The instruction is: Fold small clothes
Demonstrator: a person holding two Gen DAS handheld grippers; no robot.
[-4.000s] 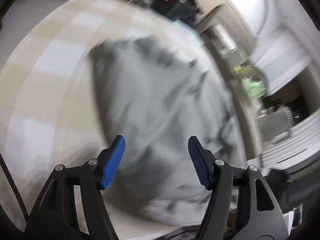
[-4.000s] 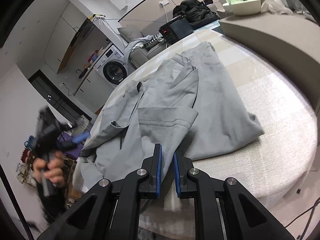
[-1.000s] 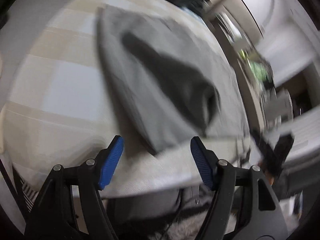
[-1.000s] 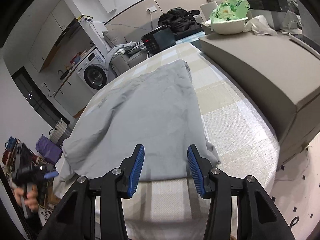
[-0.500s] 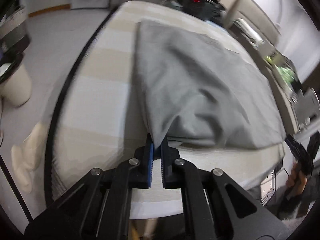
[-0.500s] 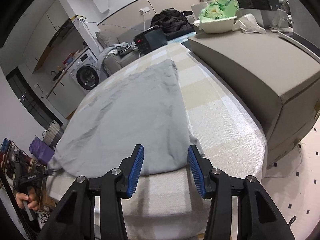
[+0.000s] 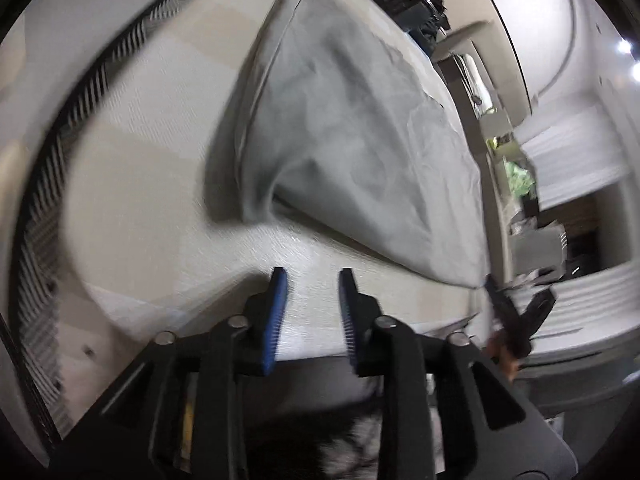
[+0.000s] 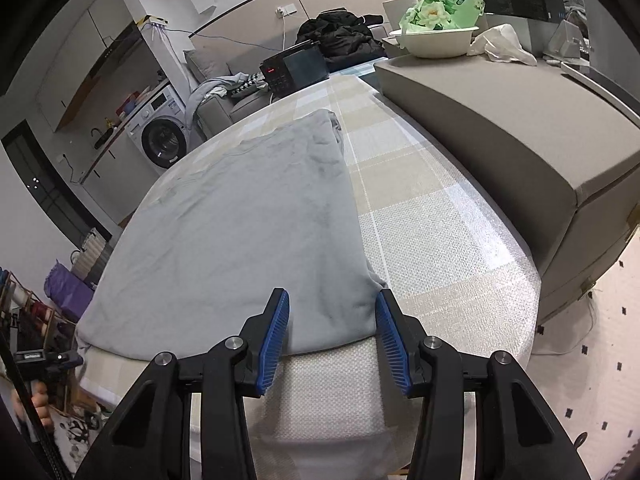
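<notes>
While the grey garment (image 8: 248, 232) lies spread flat near the front edge of the checked worktop (image 8: 440, 256), the left gripper (image 7: 312, 286), jaws just reopening, holds nothing, and the right gripper (image 8: 330, 314) hovers open over the garment's near corner.

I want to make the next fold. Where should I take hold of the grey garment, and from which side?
Probably the grey garment at its near right corner, approached from the table's near edge. That corner lies flat between the right gripper's open fingers, with bare checked tablecloth beside it.
</notes>
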